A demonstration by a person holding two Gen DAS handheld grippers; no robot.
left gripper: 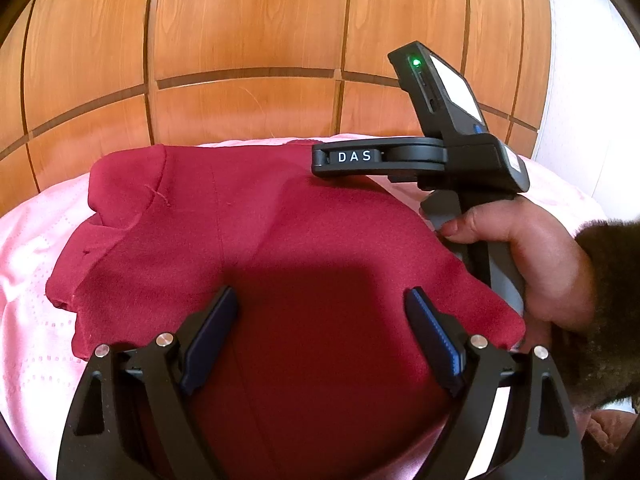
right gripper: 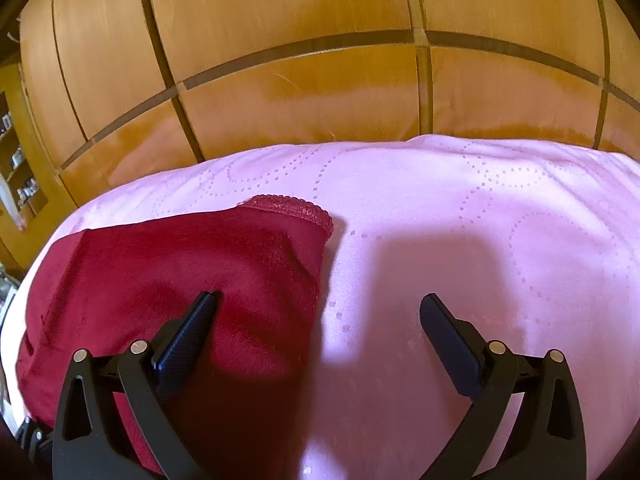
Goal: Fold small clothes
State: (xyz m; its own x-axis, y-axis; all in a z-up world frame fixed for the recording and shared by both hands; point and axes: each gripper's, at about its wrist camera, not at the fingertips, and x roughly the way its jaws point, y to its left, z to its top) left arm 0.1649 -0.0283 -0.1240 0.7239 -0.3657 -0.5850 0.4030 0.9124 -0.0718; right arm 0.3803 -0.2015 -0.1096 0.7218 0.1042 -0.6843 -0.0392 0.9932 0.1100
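Left wrist view: the left gripper (left gripper: pixel 322 300) is held spread wide and grasps nothing, poised over the dark red garment (left gripper: pixel 248 232), which is laid on the pink bedspread (left gripper: pixel 32 248). The right gripper (right gripper: pixel 318 308) is likewise released and empty, its left finger above the garment's lace-trimmed edge (right gripper: pixel 296 208). Wooden panelling (left gripper: pixel 248 28) is seen behind the bed.
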